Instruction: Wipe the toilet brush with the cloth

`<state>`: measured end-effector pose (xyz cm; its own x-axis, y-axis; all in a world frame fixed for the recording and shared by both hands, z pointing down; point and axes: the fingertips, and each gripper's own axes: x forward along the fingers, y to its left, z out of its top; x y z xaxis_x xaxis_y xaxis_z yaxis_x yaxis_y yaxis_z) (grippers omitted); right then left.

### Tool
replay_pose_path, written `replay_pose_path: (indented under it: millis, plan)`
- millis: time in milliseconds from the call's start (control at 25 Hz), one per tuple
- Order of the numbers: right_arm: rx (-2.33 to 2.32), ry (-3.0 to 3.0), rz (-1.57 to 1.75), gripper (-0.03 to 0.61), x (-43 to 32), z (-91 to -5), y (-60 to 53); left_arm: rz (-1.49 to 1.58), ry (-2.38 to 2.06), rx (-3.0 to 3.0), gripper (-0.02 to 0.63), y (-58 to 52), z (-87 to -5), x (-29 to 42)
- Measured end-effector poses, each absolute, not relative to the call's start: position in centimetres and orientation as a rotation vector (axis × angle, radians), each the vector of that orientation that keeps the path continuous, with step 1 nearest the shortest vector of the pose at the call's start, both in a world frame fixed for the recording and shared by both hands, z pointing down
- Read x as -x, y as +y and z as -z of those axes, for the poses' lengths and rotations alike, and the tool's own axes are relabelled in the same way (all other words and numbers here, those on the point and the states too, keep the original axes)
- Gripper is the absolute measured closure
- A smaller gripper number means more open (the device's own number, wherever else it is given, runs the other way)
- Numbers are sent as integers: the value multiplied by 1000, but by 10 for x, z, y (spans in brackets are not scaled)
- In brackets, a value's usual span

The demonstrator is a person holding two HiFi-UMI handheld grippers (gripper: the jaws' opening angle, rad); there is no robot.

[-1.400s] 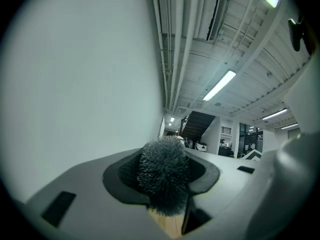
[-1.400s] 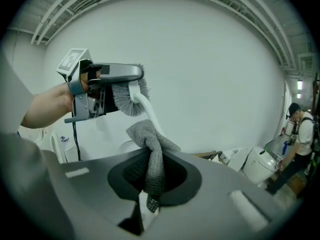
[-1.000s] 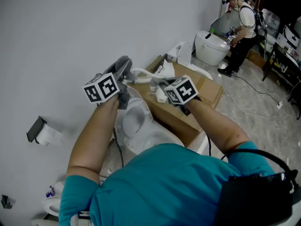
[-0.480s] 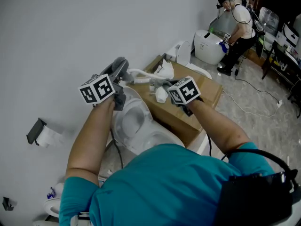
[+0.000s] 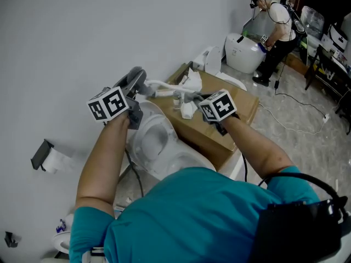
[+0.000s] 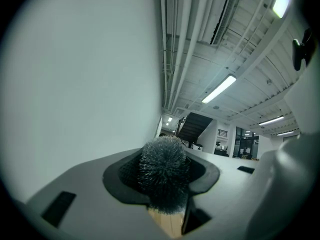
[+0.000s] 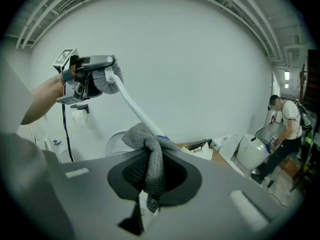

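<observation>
Wiping in progress, seen from the head and both gripper views. The left gripper [image 5: 137, 76] is held up in front of the wall, its jaws closed on the grey bristle head of the toilet brush [image 6: 163, 170], so the brush hangs in the air above the toilet bowl [image 5: 156, 138] and not in any holder. The brush's white handle [image 7: 131, 104] slopes down from that grip to the right gripper [image 7: 149, 181], whose jaws pinch a grey knitted cloth [image 7: 150, 151]. The cloth is bunched around the lower part of the handle and touches it. The shaft between cloth and bristles lies bare. Judged from this arrangement, both tools are in hand and the cloth is on the handle, so the wipe is under way. How much of the shaft is already clean cannot be told, and the bristle head, clamped by the left jaws, appears untouched by the cloth.
</observation>
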<state>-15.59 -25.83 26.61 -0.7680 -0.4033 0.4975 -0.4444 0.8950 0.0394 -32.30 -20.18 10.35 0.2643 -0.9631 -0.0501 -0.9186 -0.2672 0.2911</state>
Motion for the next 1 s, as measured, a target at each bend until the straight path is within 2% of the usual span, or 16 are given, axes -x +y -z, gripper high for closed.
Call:
replay_pose_path:
  millis: [1000]
  plan:
    - [-705, -2463, -139, 560, 102, -297, -292, 352, -1675, -2308, 439, -195, -107, 341]
